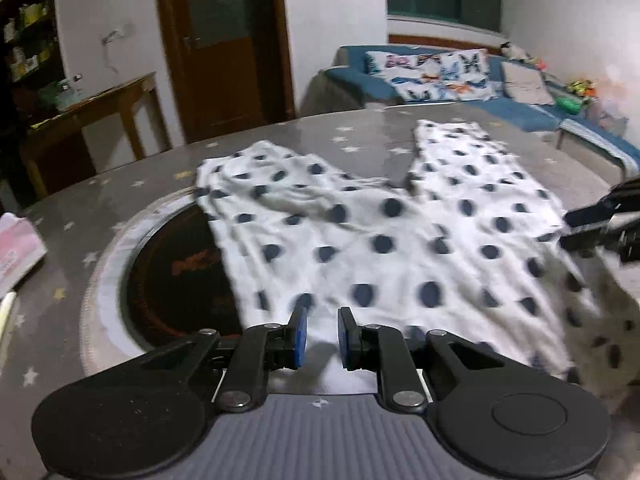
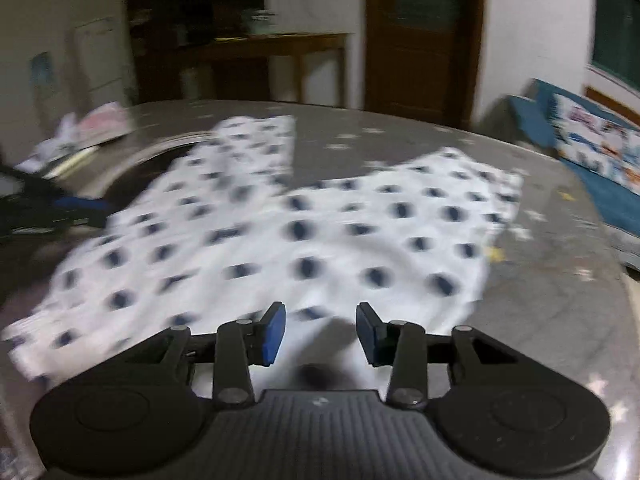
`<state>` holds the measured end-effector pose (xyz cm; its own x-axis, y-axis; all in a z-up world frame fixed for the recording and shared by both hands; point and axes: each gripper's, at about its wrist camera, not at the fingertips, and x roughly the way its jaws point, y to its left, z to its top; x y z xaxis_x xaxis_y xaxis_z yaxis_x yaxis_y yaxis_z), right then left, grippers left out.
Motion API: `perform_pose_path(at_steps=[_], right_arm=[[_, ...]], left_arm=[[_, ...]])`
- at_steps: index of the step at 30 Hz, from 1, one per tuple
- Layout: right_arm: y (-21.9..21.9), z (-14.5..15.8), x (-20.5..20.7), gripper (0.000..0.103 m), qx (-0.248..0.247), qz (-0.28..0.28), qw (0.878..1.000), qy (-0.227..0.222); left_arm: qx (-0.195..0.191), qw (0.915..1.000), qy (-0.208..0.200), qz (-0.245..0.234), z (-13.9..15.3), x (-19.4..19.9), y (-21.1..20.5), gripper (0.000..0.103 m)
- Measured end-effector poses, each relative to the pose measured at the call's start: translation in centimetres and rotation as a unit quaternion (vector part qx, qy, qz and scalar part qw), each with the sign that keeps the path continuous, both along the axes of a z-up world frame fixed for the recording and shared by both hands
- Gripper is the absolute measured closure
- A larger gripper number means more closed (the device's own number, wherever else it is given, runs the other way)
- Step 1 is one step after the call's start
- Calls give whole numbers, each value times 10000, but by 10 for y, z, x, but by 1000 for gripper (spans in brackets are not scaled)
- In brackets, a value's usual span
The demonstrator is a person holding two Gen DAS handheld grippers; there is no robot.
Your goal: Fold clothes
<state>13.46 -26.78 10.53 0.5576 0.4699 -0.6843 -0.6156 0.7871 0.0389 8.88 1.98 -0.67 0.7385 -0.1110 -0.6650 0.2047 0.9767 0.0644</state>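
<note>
We are at the first fold of the white cotton shorts with dark dots, spread ahead of both fingers on the grey starred bench. The left gripper fingers stand narrow and the right gripper fingers wider; both seem empty. Next we must pinch the near edge.

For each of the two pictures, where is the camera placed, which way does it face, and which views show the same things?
Left wrist: sits on the left gripper, looks forward and down over the polka-dot shorts toward the sofa; the right gripper shows at the right edge.
Right wrist: sits on the right gripper, looks over the shorts toward the door.
Both share the shorts, the grey table and the door.
</note>
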Motion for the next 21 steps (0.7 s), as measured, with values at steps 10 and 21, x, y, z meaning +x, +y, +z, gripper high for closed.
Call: perform_pose_path(at_steps=[10,21], right_arm=[[18,-21,-54,57,-197,392,9990,-54],[9,-23,-81,56,14,165,9996,-221]], left_arm=[[103,9995,27,-304,-24,-28,-11,85],[28,9998,71,-191,-21,-55,-3,88]])
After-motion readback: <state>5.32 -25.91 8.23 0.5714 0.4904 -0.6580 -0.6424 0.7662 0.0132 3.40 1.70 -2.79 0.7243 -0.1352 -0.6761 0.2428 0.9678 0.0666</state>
